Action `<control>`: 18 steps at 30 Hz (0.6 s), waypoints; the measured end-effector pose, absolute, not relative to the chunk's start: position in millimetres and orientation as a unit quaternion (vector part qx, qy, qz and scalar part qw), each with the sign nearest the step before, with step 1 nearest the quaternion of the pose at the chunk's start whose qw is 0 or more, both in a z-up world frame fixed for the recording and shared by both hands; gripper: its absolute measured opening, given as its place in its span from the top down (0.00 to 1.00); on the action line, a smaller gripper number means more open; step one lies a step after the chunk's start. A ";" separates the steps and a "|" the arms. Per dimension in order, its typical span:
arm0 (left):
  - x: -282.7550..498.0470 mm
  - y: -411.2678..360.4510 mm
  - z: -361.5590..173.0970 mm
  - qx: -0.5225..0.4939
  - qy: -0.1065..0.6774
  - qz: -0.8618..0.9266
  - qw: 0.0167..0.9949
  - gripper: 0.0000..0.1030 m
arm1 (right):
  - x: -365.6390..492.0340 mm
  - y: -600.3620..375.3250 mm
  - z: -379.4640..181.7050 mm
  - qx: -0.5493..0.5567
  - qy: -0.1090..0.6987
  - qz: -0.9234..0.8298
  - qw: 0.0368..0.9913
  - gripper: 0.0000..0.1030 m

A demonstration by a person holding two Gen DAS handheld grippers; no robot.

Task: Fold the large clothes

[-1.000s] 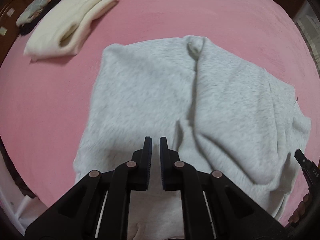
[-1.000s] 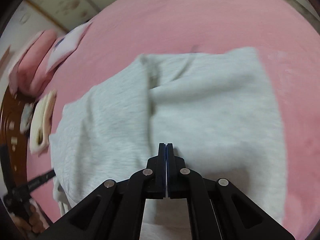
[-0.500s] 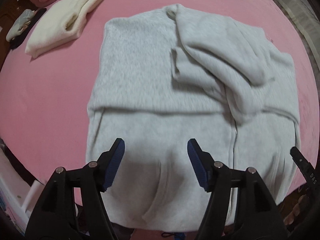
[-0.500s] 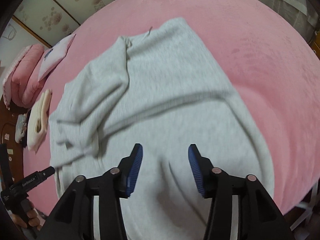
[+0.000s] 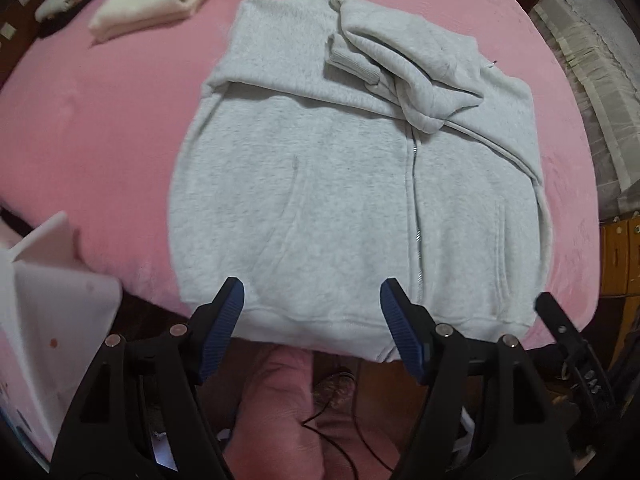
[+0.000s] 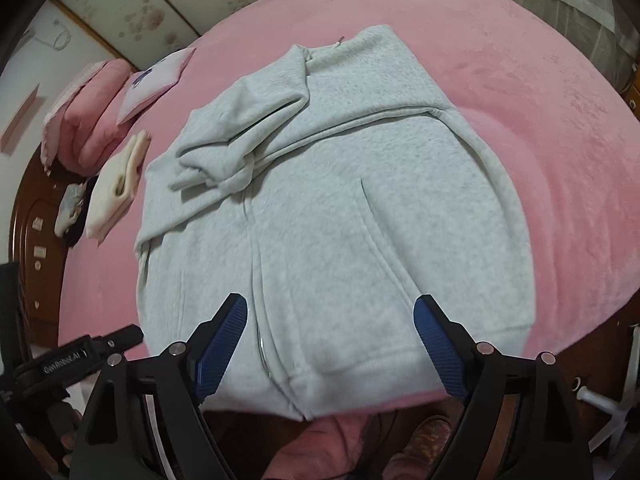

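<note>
Grey zip hoodie (image 5: 340,184) lies flat on pink bed (image 5: 100,128), front up, hem at near edge, long axis running away w/ top part folded over, sleeves piled on it. Left tongs (image 5: 312,300) & right tongs (image 6: 330,312) both spreading wider above hem, nothing between. Folded cream garment (image 5: 160,0) far left, well apart.
</note>
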State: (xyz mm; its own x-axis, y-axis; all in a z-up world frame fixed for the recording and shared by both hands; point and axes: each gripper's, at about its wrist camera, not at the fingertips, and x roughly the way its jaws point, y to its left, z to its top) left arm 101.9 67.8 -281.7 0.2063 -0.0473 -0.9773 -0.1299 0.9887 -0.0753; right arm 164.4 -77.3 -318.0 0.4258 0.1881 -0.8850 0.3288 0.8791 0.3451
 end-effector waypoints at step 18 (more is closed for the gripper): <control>25.1 160.6 -311.0 -0.049 0.590 0.071 0.803 0.34 | 41.6 -175.4 -389.0 0.289 0.494 -0.061 0.818 0.13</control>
